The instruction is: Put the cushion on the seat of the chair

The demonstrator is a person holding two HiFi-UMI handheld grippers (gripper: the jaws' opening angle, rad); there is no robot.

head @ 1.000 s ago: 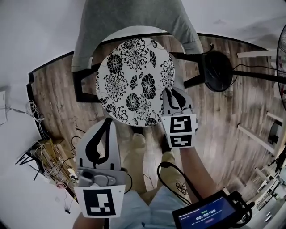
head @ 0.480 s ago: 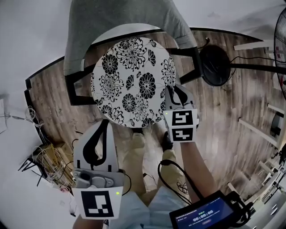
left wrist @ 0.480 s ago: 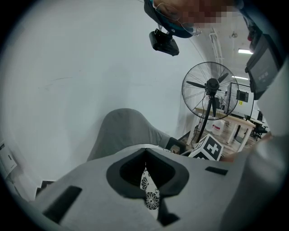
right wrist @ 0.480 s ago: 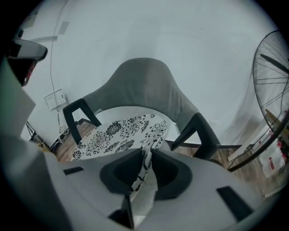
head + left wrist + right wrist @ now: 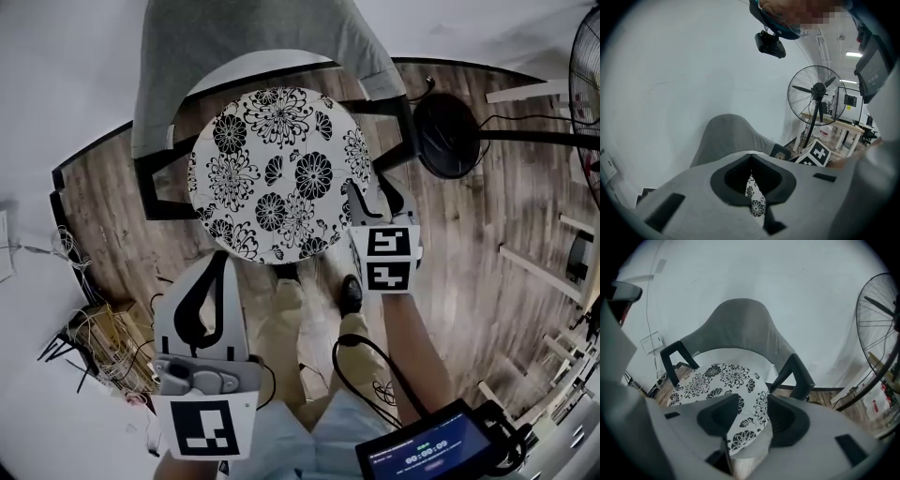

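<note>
The round white cushion (image 5: 277, 173) with a black flower print lies flat on the seat of the grey chair (image 5: 244, 47), between its black armrests (image 5: 159, 187). My right gripper (image 5: 375, 199) is at the cushion's right front edge. Its jaws have just been opening and now stand wide apart. In the right gripper view the cushion (image 5: 726, 380) shows past the right gripper (image 5: 753, 404), its near rim lying in the gap with neither pad pressing on it. My left gripper (image 5: 222, 255) hangs in front of the chair, short of the cushion, shut and empty; its tips (image 5: 751, 159) meet.
A standing fan (image 5: 816, 91) is right of the chair, its round base (image 5: 452, 136) on the wooden floor. Tangled cables (image 5: 103, 333) lie at the left by the wall. The person's shoes (image 5: 352, 292) stand just before the seat. A screen device (image 5: 436, 450) hangs at the waist.
The right gripper's jaws have opened and let go of the cushion's edge, drawing back a little. The cushion rests on the seat. The left gripper has stayed put.
</note>
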